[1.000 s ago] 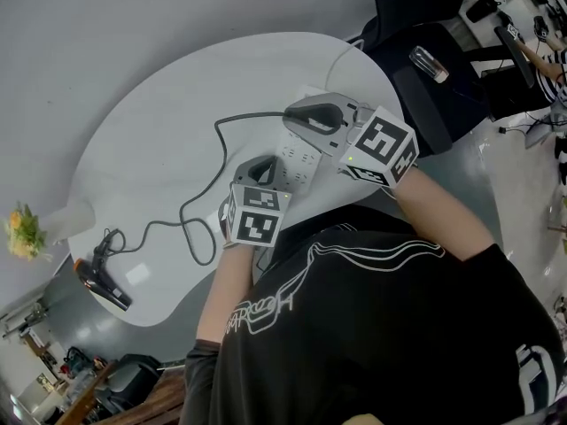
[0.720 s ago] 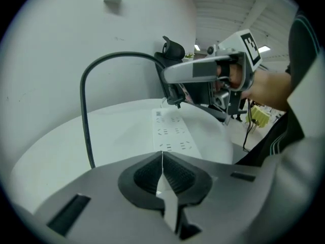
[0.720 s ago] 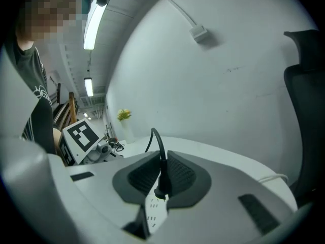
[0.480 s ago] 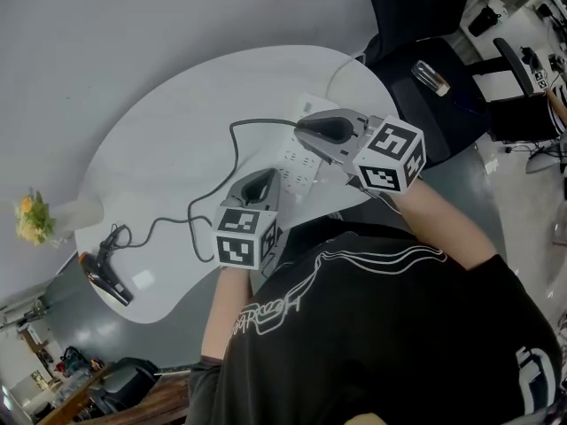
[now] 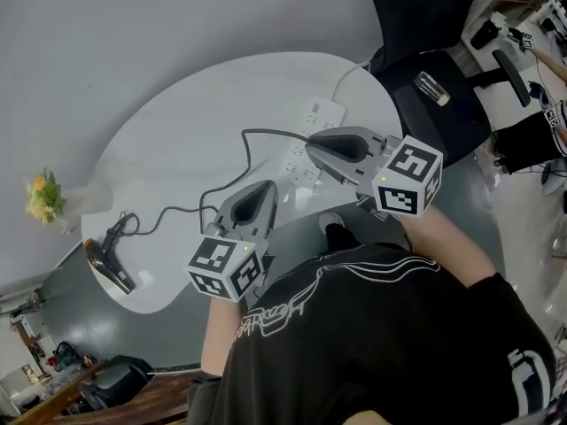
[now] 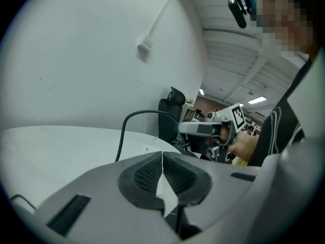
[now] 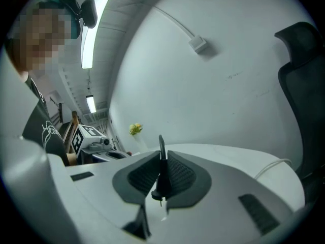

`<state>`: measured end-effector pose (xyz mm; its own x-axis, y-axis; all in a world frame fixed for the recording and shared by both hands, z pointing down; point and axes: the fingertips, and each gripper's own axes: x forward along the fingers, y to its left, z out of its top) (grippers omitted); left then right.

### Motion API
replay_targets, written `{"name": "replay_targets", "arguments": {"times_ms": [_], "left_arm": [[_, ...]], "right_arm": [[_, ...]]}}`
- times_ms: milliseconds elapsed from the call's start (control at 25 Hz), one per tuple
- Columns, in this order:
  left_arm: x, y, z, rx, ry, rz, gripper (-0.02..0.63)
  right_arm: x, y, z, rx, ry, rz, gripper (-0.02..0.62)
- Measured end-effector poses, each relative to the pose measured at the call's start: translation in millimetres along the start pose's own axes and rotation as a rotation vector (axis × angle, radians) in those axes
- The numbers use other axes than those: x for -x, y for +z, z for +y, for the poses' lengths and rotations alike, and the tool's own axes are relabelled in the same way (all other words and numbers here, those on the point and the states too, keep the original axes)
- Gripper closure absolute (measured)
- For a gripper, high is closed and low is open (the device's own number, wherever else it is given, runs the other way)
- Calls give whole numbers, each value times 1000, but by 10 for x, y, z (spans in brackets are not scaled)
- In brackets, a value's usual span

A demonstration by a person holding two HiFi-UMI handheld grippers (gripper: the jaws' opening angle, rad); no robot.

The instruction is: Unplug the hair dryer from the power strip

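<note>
On the white table (image 5: 168, 158) lies a white power strip (image 5: 308, 135). A black hair dryer (image 5: 108, 266) rests at the table's far left edge. Its black cord (image 5: 221, 184) snakes across the top to my right gripper (image 5: 312, 148). That gripper is shut on the cord's plug end (image 7: 161, 156), which stands up between the pads, beside the strip's near side. My left gripper (image 5: 266, 190) hovers over the table's near edge, shut with nothing in it (image 6: 162, 172). The left gripper view shows the cord (image 6: 122, 136) arcing to the right gripper (image 6: 203, 128).
A small pot of yellow flowers (image 5: 44, 197) stands at the table's left end. The strip's white cable (image 5: 345, 73) runs off the far right edge. A black office chair (image 5: 434, 113) carrying a clear bottle (image 5: 431, 87) stands to the right. A grey wall (image 5: 133, 34) lies beyond.
My right gripper has drawn back from over the power strip toward me with the cord end in it. The left gripper has pulled away from the strip to the table's near edge.
</note>
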<state>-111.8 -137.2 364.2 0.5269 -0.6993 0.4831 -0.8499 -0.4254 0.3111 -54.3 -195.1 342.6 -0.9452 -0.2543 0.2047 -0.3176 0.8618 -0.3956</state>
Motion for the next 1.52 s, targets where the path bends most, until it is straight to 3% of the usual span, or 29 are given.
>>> {"name": "replay_targets", "arguments": {"times_ms": [240, 520, 1000, 1520], "left_arm": [[632, 221, -432, 137, -178, -136, 600], [1304, 148, -855, 212, -322, -239, 601], [1936, -293, -1179, 99, -301, -259, 601], [2007, -392, -1179, 82, -280, -253, 601]], "right_arm": [[268, 79, 579, 0, -38, -67, 568], [519, -28, 1261, -10, -62, -117, 568], [792, -293, 2212, 9, -55, -171, 568], [851, -362, 2322, 11, -85, -194, 568]]}}
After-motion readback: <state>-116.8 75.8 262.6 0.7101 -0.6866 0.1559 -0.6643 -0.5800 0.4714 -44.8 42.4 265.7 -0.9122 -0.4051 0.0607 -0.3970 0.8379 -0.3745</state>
